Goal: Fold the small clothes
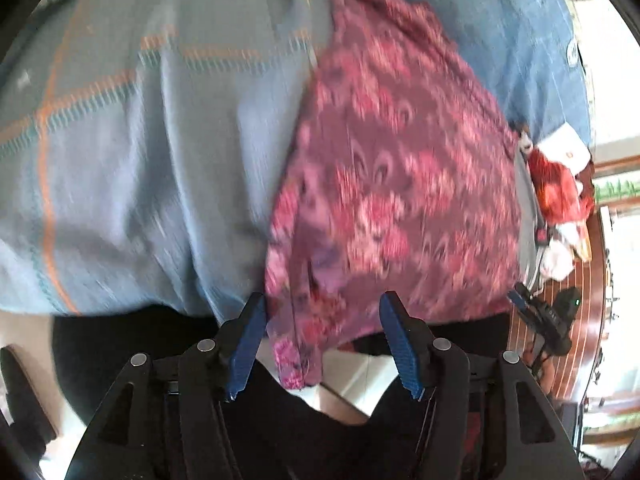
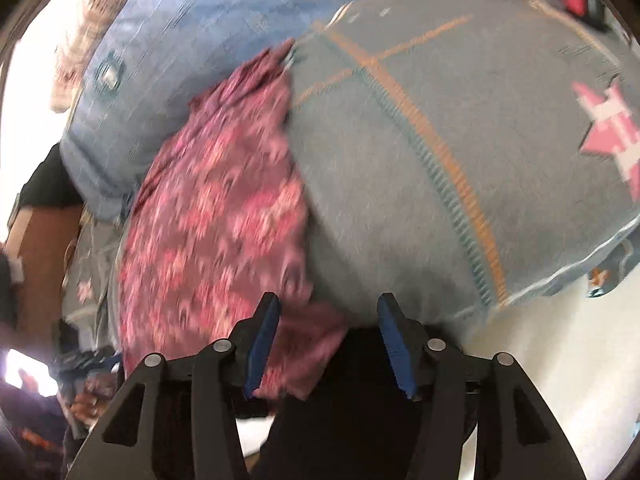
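A purple garment with a pink flower print point(image 1: 392, 184) lies on a grey-blue blanket with orange stripes point(image 1: 140, 160). Both views are blurred. My left gripper point(image 1: 323, 300) stands open at the garment's near edge. A loose corner of the garment point(image 1: 296, 356) hangs between its blue pads point(image 1: 246, 344), and neither pad presses on it. In the right wrist view the same garment point(image 2: 216, 216) lies left of centre on the blanket point(image 2: 400, 160). My right gripper point(image 2: 329, 300) is open over its near corner, with cloth beside the left pad point(image 2: 262, 340).
A blue denim-like cloth point(image 1: 520, 40) point(image 2: 180, 40) lies beyond the garment. The blanket carries a pink star point(image 2: 608, 132). A red and white bundle point(image 1: 560, 196) sits at the right edge. A dark device with a blue tip point(image 1: 540, 320) is nearby. Pale floor point(image 2: 560, 360) lies below the blanket's edge.
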The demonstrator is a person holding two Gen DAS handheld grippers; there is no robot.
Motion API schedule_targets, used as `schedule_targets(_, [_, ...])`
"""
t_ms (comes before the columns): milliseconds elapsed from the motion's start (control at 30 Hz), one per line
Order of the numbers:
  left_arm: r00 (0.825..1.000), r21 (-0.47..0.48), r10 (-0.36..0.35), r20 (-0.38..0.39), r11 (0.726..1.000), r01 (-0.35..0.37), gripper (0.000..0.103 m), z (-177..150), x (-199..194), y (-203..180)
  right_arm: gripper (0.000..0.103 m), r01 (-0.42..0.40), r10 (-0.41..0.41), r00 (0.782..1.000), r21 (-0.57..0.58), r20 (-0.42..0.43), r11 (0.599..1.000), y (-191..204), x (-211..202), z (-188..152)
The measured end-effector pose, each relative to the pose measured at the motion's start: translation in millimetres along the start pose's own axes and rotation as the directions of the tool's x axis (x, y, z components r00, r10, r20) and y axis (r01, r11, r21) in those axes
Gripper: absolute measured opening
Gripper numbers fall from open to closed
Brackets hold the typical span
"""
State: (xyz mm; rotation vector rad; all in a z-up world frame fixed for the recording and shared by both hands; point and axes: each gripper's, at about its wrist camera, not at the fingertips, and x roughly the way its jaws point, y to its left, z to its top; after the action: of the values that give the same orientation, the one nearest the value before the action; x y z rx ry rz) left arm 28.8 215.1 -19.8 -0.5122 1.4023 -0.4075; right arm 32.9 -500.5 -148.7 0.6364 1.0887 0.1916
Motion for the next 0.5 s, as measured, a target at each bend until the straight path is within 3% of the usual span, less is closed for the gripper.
schedule_targets(200, [1.000, -0.028, -0.009, -0.013, 1.000, 0.009, 0.059, -1, 18, 0, 0.056, -0.072, 0.065, 0.996, -0.120, -0.065, 0.990, 16, 12, -7])
schedule_targets(267, [1.000, -0.024, -0.006, -0.012, 1.000, 0.005, 0.059, 2, 28, -5, 0.056, -0.039, 0.019, 0.995, -0.205, -0.099, 0.978, 26, 20, -6])
schedule_targets(333, [1.000, -0.023, 0.008, -0.011, 1.000, -0.008, 0.048, 3, 33, -7, 0.053, 0.008, -0.046, 0.992, -0.302, -0.118, 0.953, 38, 25, -7])
schedule_targets(367, [1.000, -0.019, 0.011, -0.018, 1.000, -0.012, 0.033, 2, 35, -6, 0.043, 0.040, -0.086, 0.989, -0.353, -0.118, 0.935, 44, 26, -8])
schedule_targets(400, [1.000, -0.018, 0.014, -0.023, 1.000, -0.014, 0.016, 2, 36, -6, 0.016, 0.063, -0.118, 0.986, -0.392, -0.119, 0.918, 49, 27, -9])
schedule_targets(433, [0.999, -0.018, 0.017, -0.032, 1.000, -0.018, 0.010, 2, 39, -7, 0.010, 0.056, -0.125, 0.982, -0.422, -0.139, 0.905, 51, 28, -11])
schedule_targets(500, [0.999, -0.010, 0.019, -0.030, 1.000, -0.019, 0.006, 1, 36, -9, 0.010, 0.044, -0.115, 0.984, -0.440, -0.136, 0.897, 53, 24, -13])
